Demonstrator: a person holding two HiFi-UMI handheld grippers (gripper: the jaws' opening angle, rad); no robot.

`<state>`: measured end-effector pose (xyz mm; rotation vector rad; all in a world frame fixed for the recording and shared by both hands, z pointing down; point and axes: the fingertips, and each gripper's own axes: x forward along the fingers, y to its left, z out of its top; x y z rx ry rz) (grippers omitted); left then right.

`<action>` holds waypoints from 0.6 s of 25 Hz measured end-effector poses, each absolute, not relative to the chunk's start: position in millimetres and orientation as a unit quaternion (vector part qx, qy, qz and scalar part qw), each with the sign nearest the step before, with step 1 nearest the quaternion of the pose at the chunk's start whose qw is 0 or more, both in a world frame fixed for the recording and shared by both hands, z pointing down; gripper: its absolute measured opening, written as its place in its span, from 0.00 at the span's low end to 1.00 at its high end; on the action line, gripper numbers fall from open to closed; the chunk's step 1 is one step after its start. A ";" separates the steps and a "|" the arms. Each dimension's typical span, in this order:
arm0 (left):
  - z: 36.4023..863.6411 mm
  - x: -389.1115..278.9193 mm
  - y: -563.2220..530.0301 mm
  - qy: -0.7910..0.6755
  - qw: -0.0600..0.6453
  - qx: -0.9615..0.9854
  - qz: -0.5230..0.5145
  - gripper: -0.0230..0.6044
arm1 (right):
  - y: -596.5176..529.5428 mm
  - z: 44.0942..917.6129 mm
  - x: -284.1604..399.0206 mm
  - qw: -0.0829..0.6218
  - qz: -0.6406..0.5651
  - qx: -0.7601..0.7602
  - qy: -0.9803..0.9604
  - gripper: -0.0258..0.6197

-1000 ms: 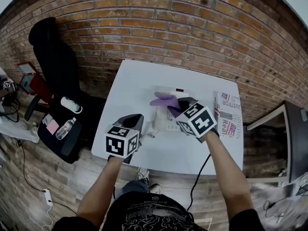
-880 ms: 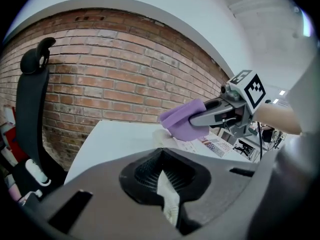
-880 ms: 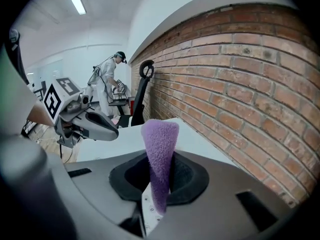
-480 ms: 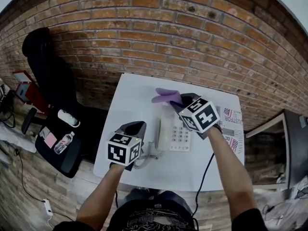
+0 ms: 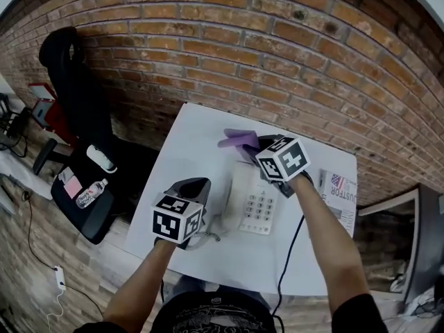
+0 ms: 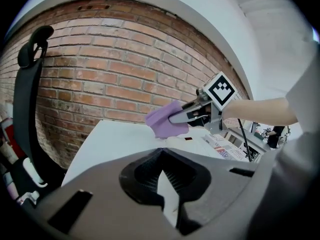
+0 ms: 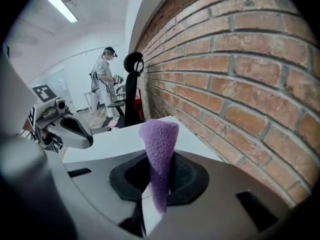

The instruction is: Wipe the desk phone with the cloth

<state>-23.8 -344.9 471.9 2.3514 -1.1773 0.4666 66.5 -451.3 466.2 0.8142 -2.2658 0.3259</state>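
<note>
A white desk phone with a keypad lies on the white table, its handset along its left side. My right gripper is shut on a purple cloth, held at the phone's far end near the brick wall. In the right gripper view the cloth sticks up from the shut jaws. My left gripper is by the handset's left side, and nothing shows between its closed jaws. From the left gripper view the cloth hangs from the right gripper above the phone.
A brick wall runs behind the table. A printed paper lies at the table's right edge. A black office chair and a dark seat with a bottle stand to the left. A person stands far off.
The right gripper with the cloth has moved off the keypad toward the phone's far end, so the keys now show. The left gripper has stayed beside the handset. The head camera shifted.
</note>
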 end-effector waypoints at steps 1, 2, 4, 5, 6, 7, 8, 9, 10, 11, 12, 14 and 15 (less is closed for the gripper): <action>472.8 -22.8 -346.5 -0.435 0.235 0.853 0.170 0.05 | -455.1 471.5 63.9 0.348 0.133 0.304 -0.877 0.11; 473.8 -21.8 -347.7 -0.441 0.237 0.849 0.171 0.05 | -458.6 476.7 61.1 0.347 0.140 0.294 -0.879 0.11; 475.9 -20.5 -349.8 -0.454 0.240 0.841 0.171 0.05 | -465.1 486.2 55.3 0.348 0.151 0.274 -0.884 0.11; 476.6 -20.3 -350.9 -0.460 0.241 0.838 0.170 0.05 | -467.8 490.3 52.3 0.348 0.156 0.264 -0.886 0.11; 477.1 -20.4 -352.2 -0.465 0.241 0.835 0.170 0.05 | -470.1 493.9 49.2 0.347 0.161 0.255 -0.888 0.11; 477.2 -20.7 -353.1 -0.470 0.241 0.832 0.170 0.05 | -471.8 497.1 46.0 0.345 0.168 0.245 -0.890 0.11; 477.1 -21.2 -353.6 -0.475 0.241 0.829 0.170 0.05 | -472.4 500.3 42.9 0.342 0.177 0.236 -0.892 0.11; 477.1 -22.1 -353.5 -0.480 0.241 0.826 0.169 0.05 | -472.2 503.5 40.5 0.341 0.186 0.227 -0.893 0.11; 477.1 -23.1 -352.9 -0.484 0.242 0.824 0.169 0.05 | -471.5 506.5 38.8 0.341 0.194 0.219 -0.893 0.11; 477.3 -24.0 -352.2 -0.489 0.242 0.821 0.168 0.05 | -470.5 509.1 37.9 0.342 0.198 0.212 -0.894 0.11; 477.3 -25.0 -351.3 -0.494 0.241 0.818 0.167 0.05 | -469.5 510.8 37.5 0.345 0.200 0.206 -0.894 0.11; 477.6 -26.5 -349.3 -0.503 0.241 0.814 0.165 0.05 | -467.8 511.7 37.9 0.350 0.197 0.199 -0.894 0.11; 477.9 -26.5 -348.1 -0.506 0.241 0.812 0.164 0.05 | -466.9 511.9 38.6 0.352 0.197 0.195 -0.894 0.11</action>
